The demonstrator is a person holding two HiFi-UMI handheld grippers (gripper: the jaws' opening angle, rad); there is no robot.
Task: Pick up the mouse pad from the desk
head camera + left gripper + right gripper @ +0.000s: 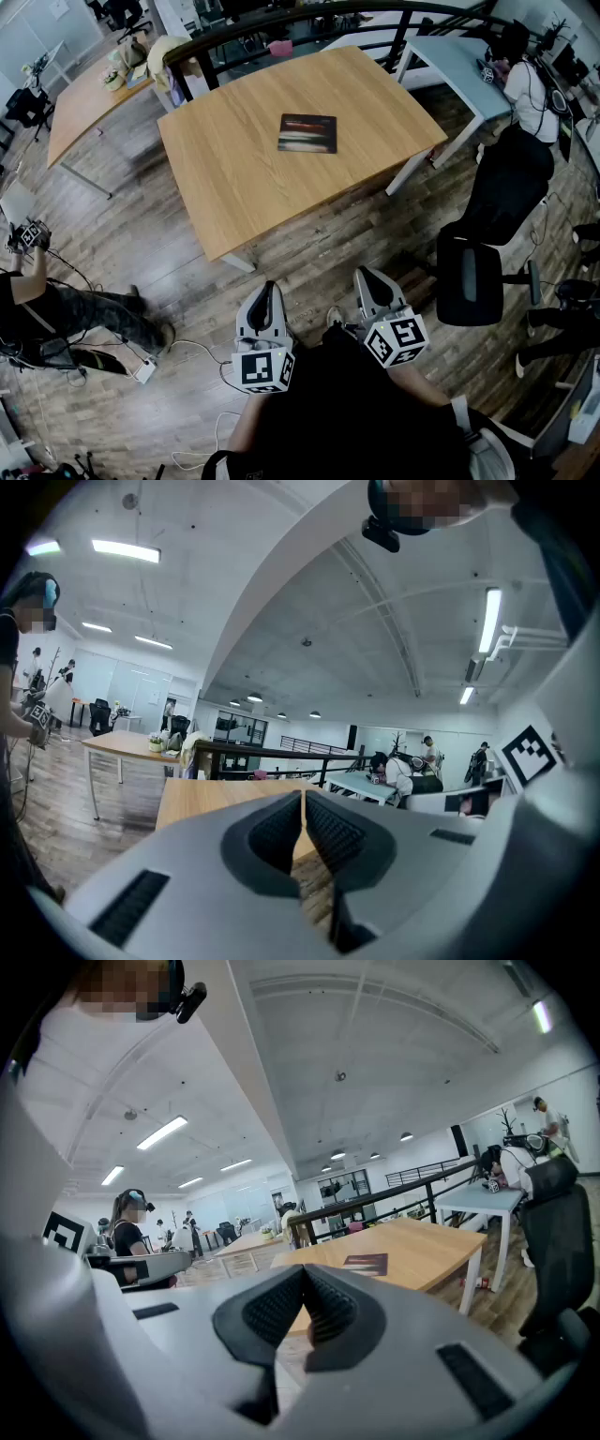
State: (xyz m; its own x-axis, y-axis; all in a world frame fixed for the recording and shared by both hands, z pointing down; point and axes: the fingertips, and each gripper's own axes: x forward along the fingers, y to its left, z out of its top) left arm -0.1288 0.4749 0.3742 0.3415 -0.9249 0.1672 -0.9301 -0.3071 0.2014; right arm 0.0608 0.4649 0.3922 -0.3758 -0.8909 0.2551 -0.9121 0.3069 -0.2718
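A dark rectangular mouse pad (307,132) lies flat near the middle of the wooden desk (234,178); the right gripper view shows the mouse pad (365,1263) small and far off on the desk top (422,1246). My left gripper (271,287) and right gripper (363,275) hang close to my body over the floor, well short of the desk's near edge. Both are shut with nothing between the jaws. In the left gripper view the left gripper (304,795) points at the desk (202,797); the pad does not show there.
A black office chair (483,253) stands right of the desk. A light blue table (450,56) with a seated person is at back right, another wooden table (84,98) at back left. A person (56,309) crouches on the floor at left among cables (187,361).
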